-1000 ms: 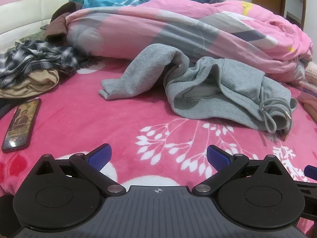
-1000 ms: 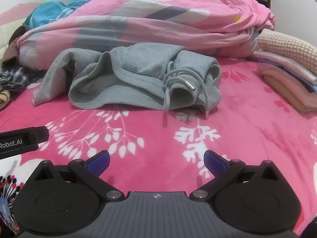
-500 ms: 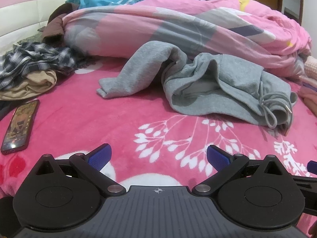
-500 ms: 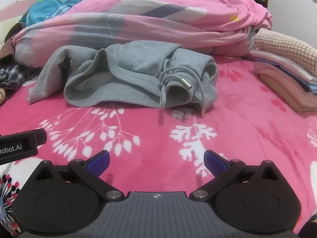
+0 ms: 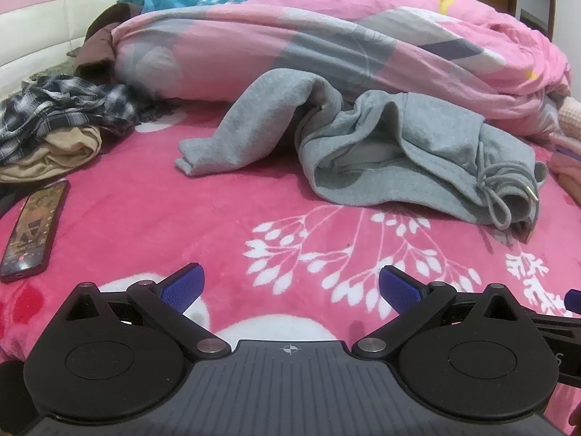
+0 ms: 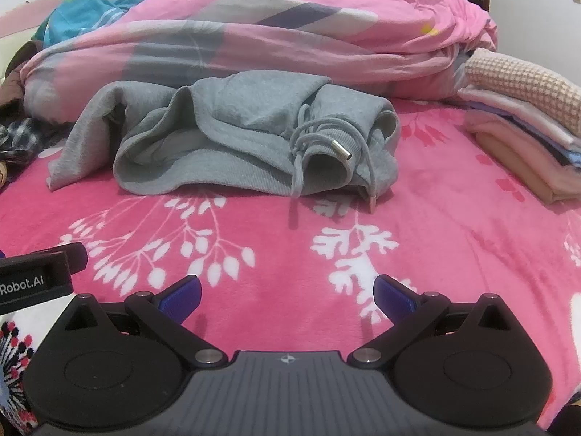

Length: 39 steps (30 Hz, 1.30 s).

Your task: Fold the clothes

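Now both hand-held grippers [image 5: 290, 285] [image 6: 286, 290] (jaws spread, empty) sit closer to the crumpled grey hoodie [image 6: 250, 138].

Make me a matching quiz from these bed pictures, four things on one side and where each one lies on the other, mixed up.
Things:
1. hoodie
2. phone
3. folded stack
4. plaid shirt

Places:
A. far right edge of the bed
B. flat on the blanket, near left
C. middle, in front of the duvet
D. far left, on a tan garment

Pairs: 1-C, 2-B, 3-A, 4-D
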Tool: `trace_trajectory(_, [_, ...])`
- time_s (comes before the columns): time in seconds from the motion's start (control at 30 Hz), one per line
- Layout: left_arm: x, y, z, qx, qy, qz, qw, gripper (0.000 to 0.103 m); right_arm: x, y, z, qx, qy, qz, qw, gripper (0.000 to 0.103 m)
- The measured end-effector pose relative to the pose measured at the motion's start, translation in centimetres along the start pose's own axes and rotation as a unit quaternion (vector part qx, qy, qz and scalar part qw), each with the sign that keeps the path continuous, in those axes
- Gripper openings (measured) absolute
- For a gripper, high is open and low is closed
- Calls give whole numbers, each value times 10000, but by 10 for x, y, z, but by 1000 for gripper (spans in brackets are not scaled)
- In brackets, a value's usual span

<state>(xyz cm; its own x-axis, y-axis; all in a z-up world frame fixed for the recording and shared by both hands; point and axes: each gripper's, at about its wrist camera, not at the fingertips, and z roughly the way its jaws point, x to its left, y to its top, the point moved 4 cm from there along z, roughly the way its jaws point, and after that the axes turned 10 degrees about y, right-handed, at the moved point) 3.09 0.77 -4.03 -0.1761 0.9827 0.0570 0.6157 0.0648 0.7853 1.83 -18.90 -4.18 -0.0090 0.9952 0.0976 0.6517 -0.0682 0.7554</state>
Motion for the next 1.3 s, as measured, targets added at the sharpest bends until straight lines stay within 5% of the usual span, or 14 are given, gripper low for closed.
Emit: trace_trajectory(1.3, [1, -4, 9, 72, 27, 13, 10000, 103, 3, 0, 10, 111, 24, 54, 9999, 103])
